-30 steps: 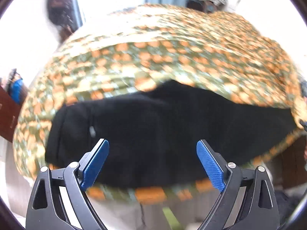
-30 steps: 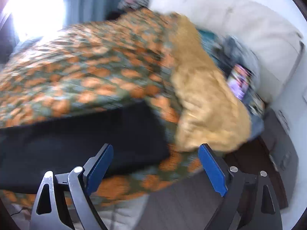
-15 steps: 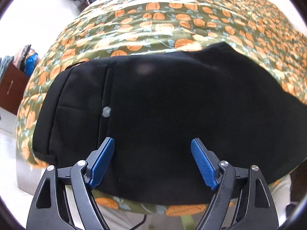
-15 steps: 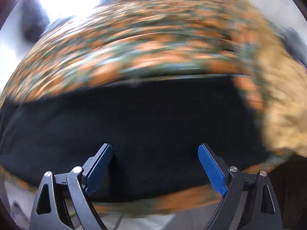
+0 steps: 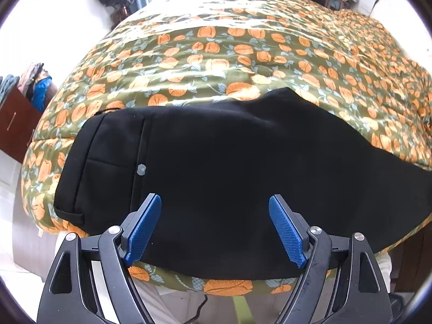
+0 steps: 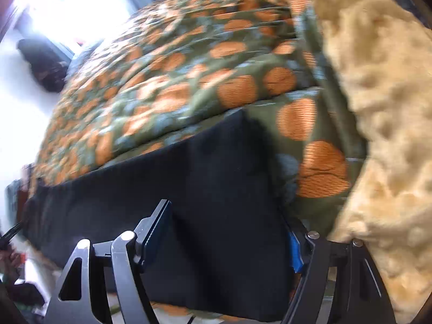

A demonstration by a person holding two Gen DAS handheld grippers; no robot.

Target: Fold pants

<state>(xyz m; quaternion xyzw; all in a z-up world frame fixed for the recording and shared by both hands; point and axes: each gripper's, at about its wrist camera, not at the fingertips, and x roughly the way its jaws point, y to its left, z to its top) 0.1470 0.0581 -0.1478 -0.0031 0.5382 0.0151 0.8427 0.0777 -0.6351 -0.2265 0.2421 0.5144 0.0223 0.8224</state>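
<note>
Both tools have dropped closer to the pants [image 5: 229,167] since the earlier frames. Left tool [image 5: 215,229], jaws apart and gripping nothing, hangs over the waist end; right tool [image 6: 229,240], jaws just narrowing around the hem edge, is not seen clamped. Pants lie flat on the bed [image 5: 243,62], long axis running left to right between the tools. No readable writing.

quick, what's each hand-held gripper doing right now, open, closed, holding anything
Left hand-held gripper: open over the black pants, holding nothing.
Right hand-held gripper: open, jaws just been closing around the pants' end, not yet gripping.
</note>
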